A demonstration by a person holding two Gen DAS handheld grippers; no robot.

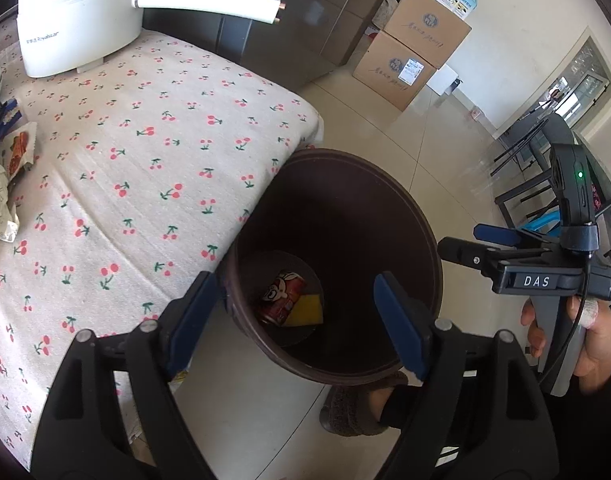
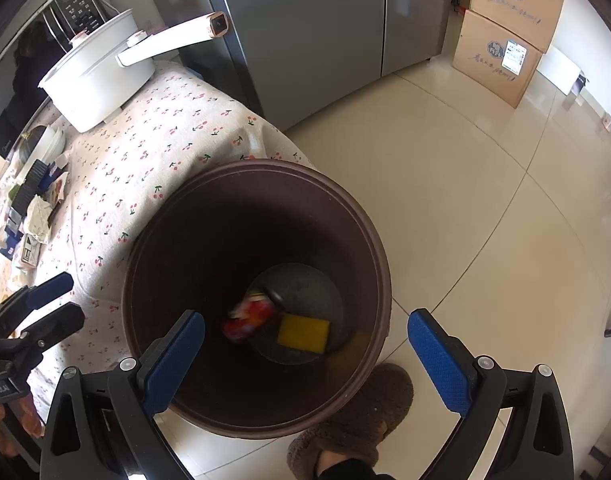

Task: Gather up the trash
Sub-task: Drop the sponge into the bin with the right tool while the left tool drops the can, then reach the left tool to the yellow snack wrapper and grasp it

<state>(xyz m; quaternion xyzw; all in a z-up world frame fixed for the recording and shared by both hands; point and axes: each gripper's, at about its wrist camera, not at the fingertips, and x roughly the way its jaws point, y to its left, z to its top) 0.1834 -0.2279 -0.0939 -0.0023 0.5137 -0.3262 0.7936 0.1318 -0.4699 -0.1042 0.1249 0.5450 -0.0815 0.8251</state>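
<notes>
Two pieces of trash already lie at the bottom of the brown bin (image 2: 257,296): a red can (image 2: 247,316), blurred in the right wrist view, and a yellow sponge (image 2: 303,334) touching it at about its 4 o'clock. The bin stands on the tiled floor, pressed against the corner of the counter (image 1: 145,152) with the cherry-print cloth.

The left tool (image 1: 301,316) hangs over the bin's mouth with its blue pads spread and nothing between them. The right tool (image 2: 305,356) is also over the bin, its pads spread wide and empty; in the left wrist view it appears at 3 o'clock, carried by a hand (image 1: 585,340).

More trash waits on the counter: crumpled wrappers (image 1: 1,196) and snack packets at 9 o'clock in the left wrist view, well apart from the bin. A white pot (image 1: 81,12) with a long handle sits at the far end, at about 11 o'clock.

The step in hand looks like the return trip for the next piece. To do it well, each tool should lift clear of the bin's rim before swinging towards the wrappers, come down on one piece at a time, and pinch a firm fold, since thin crumpled film may slip out of a shallow grip. The slippered foot (image 2: 357,412) beside the bin should not nudge it away from the counter.
</notes>
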